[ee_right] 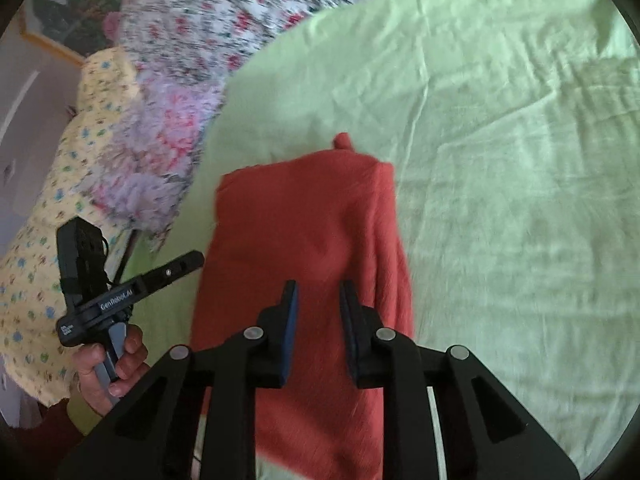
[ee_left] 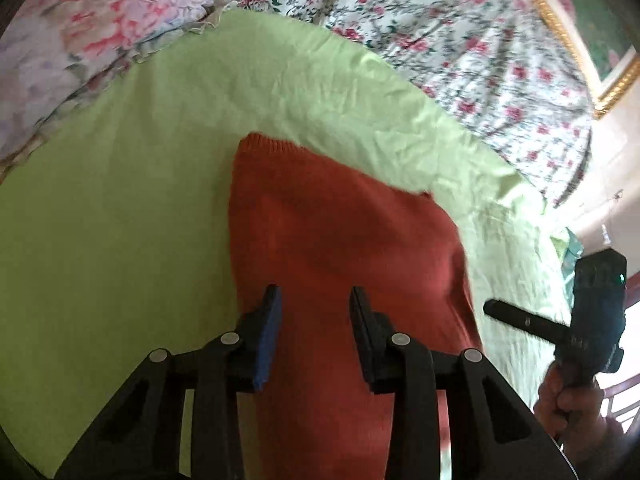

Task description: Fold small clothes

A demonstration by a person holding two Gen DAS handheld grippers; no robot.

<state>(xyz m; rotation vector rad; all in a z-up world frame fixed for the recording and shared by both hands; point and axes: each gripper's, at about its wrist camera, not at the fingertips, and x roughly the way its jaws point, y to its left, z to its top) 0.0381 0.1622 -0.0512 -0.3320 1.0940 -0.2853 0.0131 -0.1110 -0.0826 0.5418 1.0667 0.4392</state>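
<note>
1. The red sweater (ee_left: 344, 248) is knitted cloth, matt, with a ribbed hem.
2. The green sheet (ee_right: 500, 152) is thin woven cloth, matt and creased.
3. The floral bedspread (ee_left: 460, 40) is printed cloth, rumpled.
4. The left gripper (ee_left: 316, 336) is matt black plastic with dull metal pins; one finger pad (ee_left: 269, 344) looks like blue foam.
5. The picture frame (ee_left: 576, 56) has a glossy gilt finish.

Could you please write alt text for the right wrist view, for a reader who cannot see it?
A rust-red knitted garment, folded into a long strip, lies on a light green sheet, and the right gripper hovers above it with its jaws open and empty. At the left edge a hand holds the left gripper, with floral bedding behind.
</note>
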